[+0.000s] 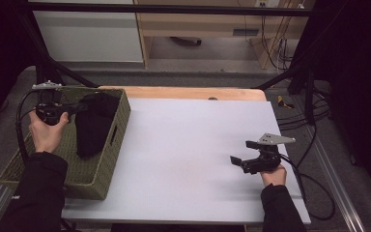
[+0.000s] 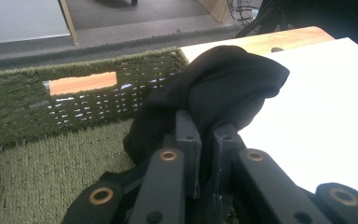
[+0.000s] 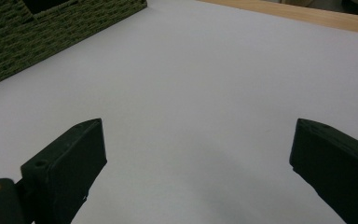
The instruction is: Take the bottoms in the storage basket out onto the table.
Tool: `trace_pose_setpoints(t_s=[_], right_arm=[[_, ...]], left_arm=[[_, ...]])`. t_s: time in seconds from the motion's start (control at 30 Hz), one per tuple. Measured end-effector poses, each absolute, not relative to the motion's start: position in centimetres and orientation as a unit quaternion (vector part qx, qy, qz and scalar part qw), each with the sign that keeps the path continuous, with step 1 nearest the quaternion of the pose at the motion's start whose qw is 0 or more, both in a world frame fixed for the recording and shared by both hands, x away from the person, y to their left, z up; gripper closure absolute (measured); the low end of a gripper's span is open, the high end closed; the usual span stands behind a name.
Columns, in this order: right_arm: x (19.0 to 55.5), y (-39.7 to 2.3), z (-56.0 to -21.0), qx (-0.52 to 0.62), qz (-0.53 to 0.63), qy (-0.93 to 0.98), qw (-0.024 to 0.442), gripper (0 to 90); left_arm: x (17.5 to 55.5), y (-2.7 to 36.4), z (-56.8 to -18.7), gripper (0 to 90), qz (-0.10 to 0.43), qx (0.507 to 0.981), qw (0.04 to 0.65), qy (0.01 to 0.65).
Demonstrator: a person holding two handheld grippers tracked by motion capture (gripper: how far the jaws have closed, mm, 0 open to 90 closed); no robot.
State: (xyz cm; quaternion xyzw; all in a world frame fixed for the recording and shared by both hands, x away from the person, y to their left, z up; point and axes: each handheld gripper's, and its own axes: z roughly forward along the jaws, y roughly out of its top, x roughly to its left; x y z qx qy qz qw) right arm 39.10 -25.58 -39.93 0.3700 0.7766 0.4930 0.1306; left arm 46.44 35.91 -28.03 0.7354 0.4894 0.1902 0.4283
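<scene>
Still, the left claw (image 2: pixel 207 133), clamped on the black cloth (image 2: pixel 223 88), could snag it on the basket (image 2: pixel 37 112) wall beside it; right claw (image 3: pixel 198 154) gapes idle.

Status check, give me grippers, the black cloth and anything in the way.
Left gripper shut on black cloth, lifting it over the green basket. Right gripper open, nothing between its jaws, over the white table. Nothing blocking.

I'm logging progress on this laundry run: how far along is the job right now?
Done: the left gripper is shut on the black cloth, which hangs over the green woven basket. In hand: lifting it out. Left: nothing lies on the white tabletop yet, and the right gripper waits there, open.
</scene>
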Motion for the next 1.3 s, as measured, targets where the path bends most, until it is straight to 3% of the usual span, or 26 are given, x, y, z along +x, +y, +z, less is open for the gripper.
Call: trace_pose_setpoints(t_s=[1.3], right_arm=[[39.1, -25.7, -39.9, 0.373, 0.494, 0.774, 0.131, 4.1]], left_arm=[[43.3, 36.8, -22.3, 84.1, 0.203, 0.737, 0.459, 0.452]])
